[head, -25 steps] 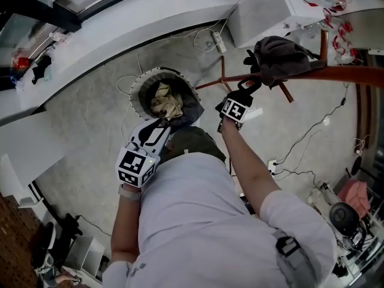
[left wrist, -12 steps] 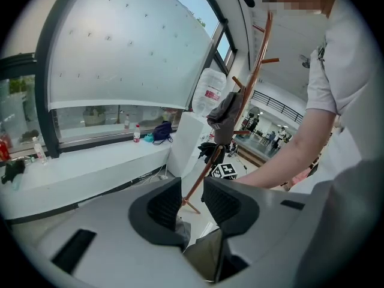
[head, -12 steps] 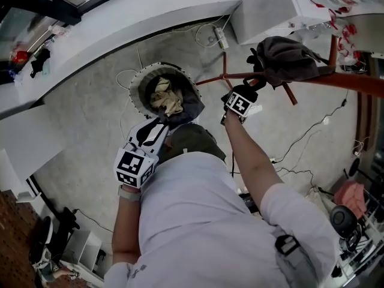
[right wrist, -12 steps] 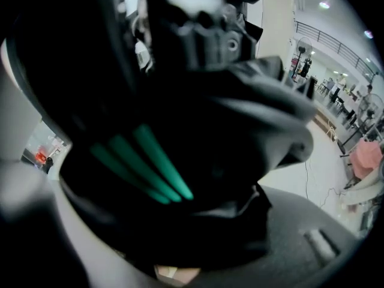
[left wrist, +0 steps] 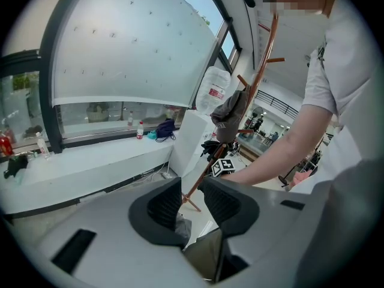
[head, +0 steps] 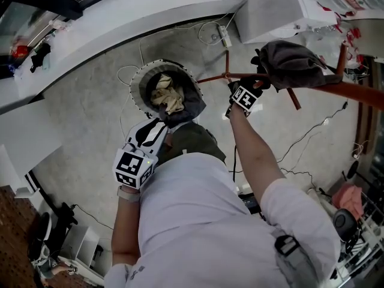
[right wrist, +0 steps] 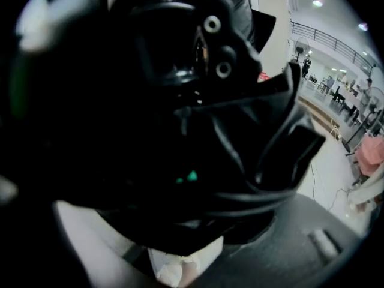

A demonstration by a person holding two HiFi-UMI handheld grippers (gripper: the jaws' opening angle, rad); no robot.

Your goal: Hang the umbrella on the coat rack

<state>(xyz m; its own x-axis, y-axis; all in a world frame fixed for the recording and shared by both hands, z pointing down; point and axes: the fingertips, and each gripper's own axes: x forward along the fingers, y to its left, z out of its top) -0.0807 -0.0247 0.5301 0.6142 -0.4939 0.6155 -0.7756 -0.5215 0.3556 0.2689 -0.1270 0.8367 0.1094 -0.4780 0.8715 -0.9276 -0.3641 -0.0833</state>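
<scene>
A folded black umbrella (right wrist: 198,101) fills the right gripper view, its strap and fabric lying across the jaws. My right gripper (head: 254,84) holds it up against the orange coat rack (head: 336,90), just below a grey cloth (head: 291,62) hung on a peg. The jaws are opening with the umbrella still between them; the pads are hidden behind it. My left gripper (head: 153,131) hangs low above a laundry basket (head: 139,86), open with nothing in it. In the left gripper view the left gripper (left wrist: 192,206) looks towards the coat rack (left wrist: 259,77).
The round basket holds crumpled clothes (head: 167,101). A white counter (head: 120,23) curves along the far side, with a power strip (head: 225,36) and cables on the concrete floor. More cables (head: 312,134) trail at the right near a pink item (head: 354,192).
My right gripper has carried the umbrella up the picture and to the right, closer to the rack's pole under the grey cloth. The left gripper has stayed where it was.
</scene>
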